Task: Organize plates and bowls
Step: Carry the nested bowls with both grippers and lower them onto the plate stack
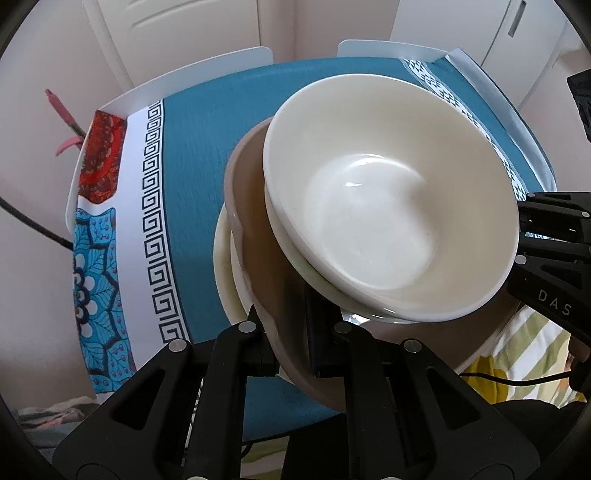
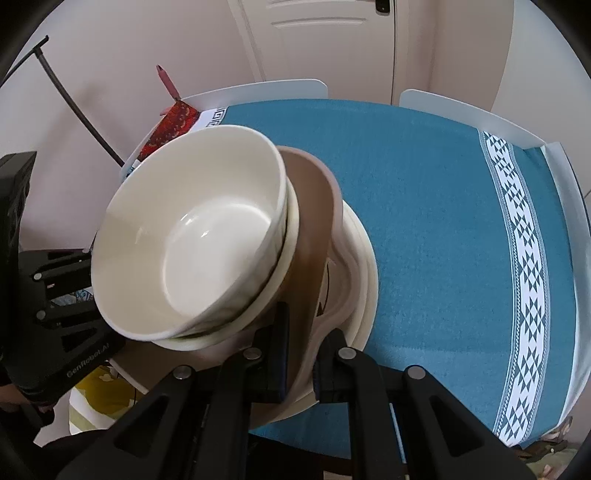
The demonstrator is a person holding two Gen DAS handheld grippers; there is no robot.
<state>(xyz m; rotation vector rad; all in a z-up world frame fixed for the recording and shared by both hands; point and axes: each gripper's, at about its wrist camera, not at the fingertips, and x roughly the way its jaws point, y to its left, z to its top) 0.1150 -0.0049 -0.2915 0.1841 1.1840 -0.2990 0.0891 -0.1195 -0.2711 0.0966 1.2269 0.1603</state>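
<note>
A stack of dishes hangs above the table between my two grippers. On top is a cream bowl (image 1: pixel 388 206), nested in a second cream bowl (image 1: pixel 291 251). Under them is a taupe plate (image 1: pixel 255 221) and below that a cream plate (image 1: pixel 225 284). My left gripper (image 1: pixel 295 343) is shut on the rim of the plates. My right gripper (image 2: pixel 301 362) is shut on the opposite rim; there the cream bowl (image 2: pixel 192 236), taupe plate (image 2: pixel 314 206) and cream plate (image 2: pixel 364 251) show. The stack tilts. Each gripper's body shows in the other's view.
The table carries a teal cloth (image 1: pixel 199 155) with a white key-pattern border and a triangle-pattern band (image 2: pixel 524 266). White chair backs (image 2: pixel 280 88) stand at the far edge. A striped cloth (image 1: pixel 532 339) lies below the table edge. Cabinet doors (image 2: pixel 325 33) fill the background.
</note>
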